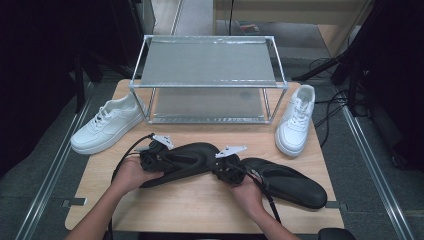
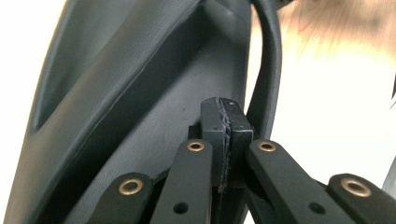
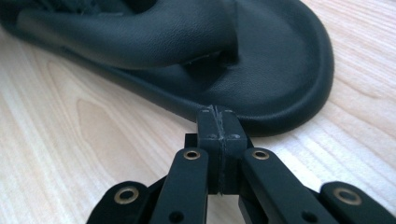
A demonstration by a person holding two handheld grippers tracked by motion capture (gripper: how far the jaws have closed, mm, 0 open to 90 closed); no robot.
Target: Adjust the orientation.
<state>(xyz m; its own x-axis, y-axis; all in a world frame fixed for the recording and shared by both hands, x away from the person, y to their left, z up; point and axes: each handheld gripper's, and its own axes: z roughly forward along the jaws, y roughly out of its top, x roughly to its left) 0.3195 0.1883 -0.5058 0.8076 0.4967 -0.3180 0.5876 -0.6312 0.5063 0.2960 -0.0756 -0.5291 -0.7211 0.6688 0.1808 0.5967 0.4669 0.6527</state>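
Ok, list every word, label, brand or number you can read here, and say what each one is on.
No readable text anywhere.
Black sandals: plain, no brand or marking shows.
White sneakers: no logo or lettering can be made out.
Metal shoe rack: bare shelves, no label.
Left gripper and right gripper: plain black, with brass rivets only.

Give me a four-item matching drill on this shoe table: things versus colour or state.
Things:
1 rack
2 sneaker right of the rack
3 left sandal
4 left hand-held gripper

Colour or state:
a jaws shut
b white
c silver, both shelves bare
d black, between the hands

Pairs: 1-c, 2-b, 3-d, 4-a
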